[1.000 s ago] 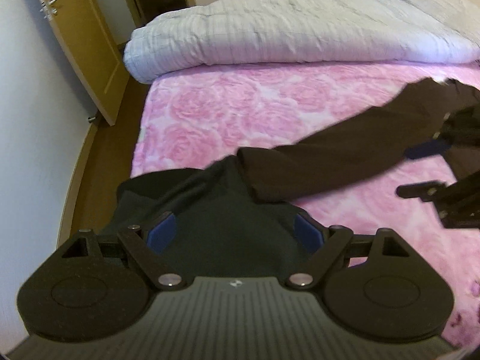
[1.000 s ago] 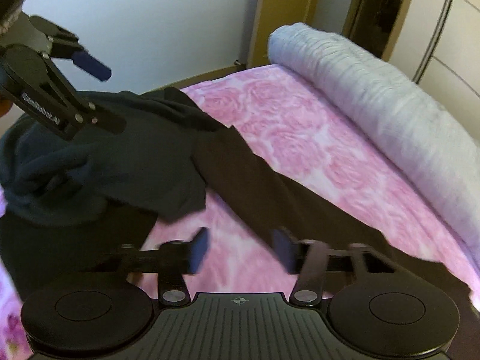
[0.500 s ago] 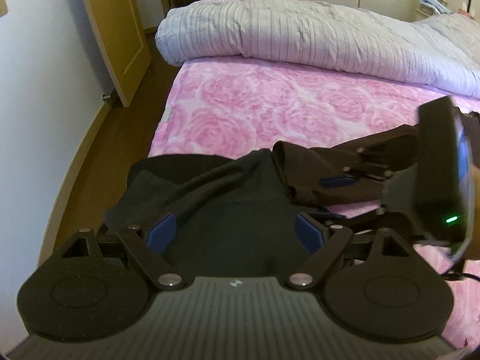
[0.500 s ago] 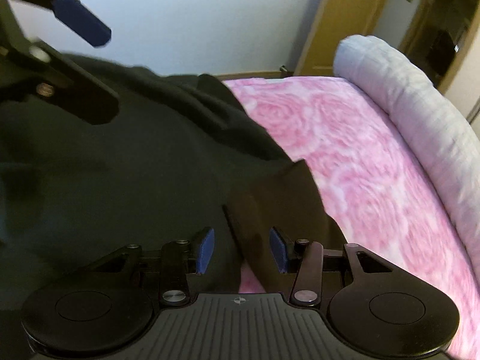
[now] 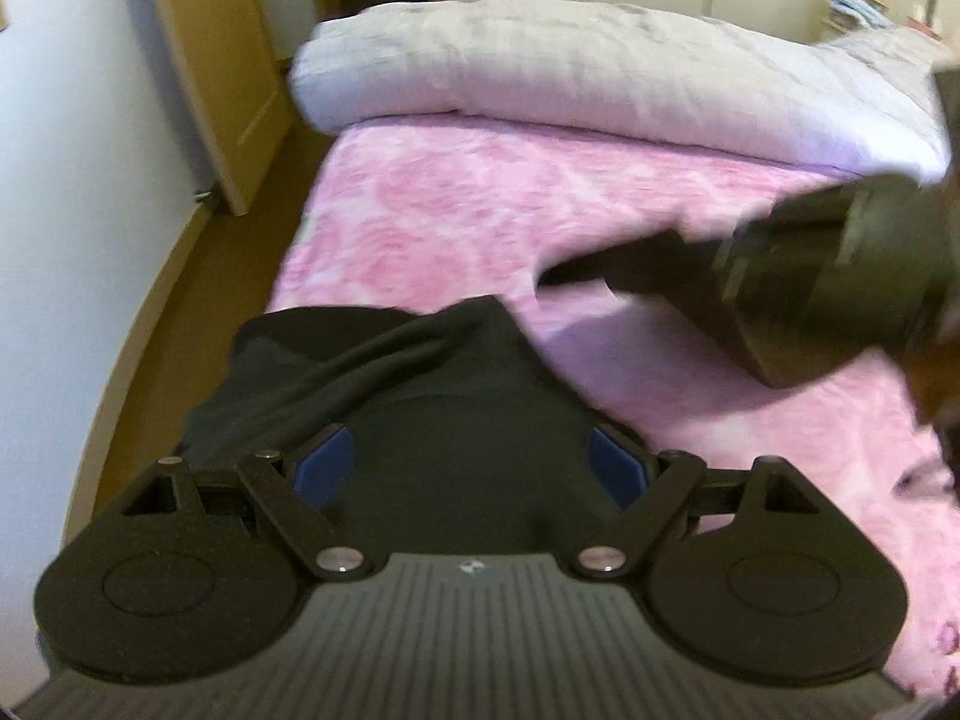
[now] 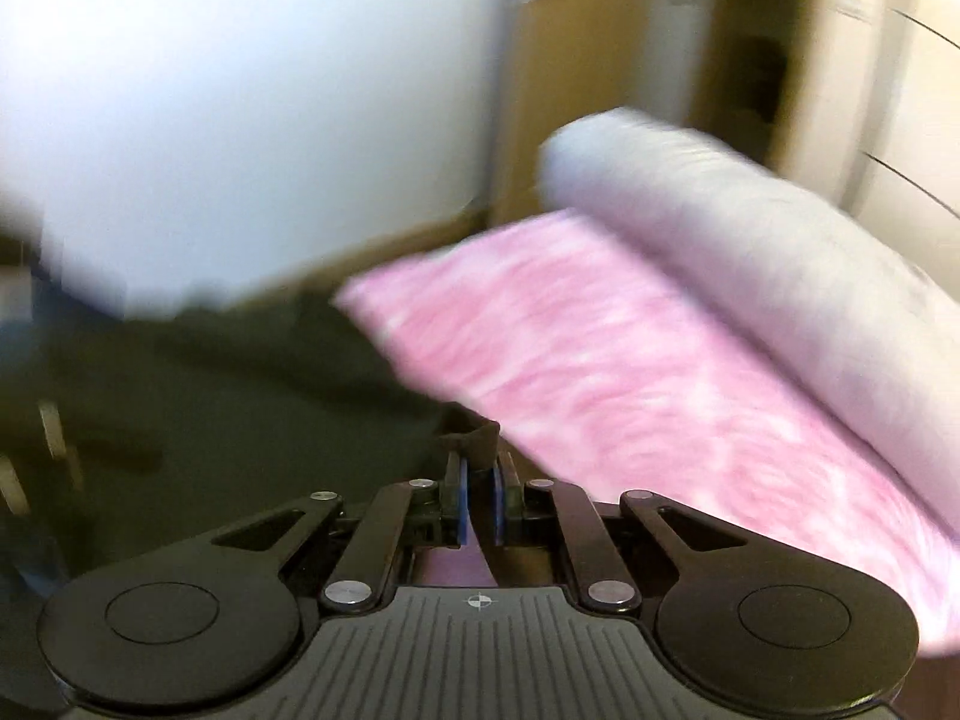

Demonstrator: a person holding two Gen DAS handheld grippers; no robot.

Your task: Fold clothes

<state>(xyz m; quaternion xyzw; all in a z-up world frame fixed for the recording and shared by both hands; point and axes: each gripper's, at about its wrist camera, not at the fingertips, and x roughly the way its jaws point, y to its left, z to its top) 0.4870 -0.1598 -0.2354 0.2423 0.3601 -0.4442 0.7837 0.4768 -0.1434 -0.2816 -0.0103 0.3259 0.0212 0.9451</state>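
A dark garment (image 5: 420,372) lies bunched at the near left corner of the pink rose bedsheet (image 5: 480,210). My left gripper (image 5: 471,456) stands wide open over it, with cloth between and under its blue pads. In the blurred right wrist view the same dark garment (image 6: 210,420) fills the lower left. My right gripper (image 6: 479,468) is closing, its pads almost together, with a small fold of the dark sleeve (image 6: 474,438) pinched at their tips. In the left wrist view, the right gripper (image 5: 600,270) is a blurred black shape above the sheet at the right.
A rolled pale grey duvet (image 5: 600,72) lies along the far side of the bed. A wooden door (image 5: 222,60), white wall and brown floor (image 5: 180,276) border the bed on the left. Wardrobe fronts stand behind the duvet (image 6: 750,228).
The right gripper's jaws went from half open to nearly together on the sleeve end, and it swung quickly across the bed. The long sleeve no longer lies stretched over the sheet. The left gripper stayed open.
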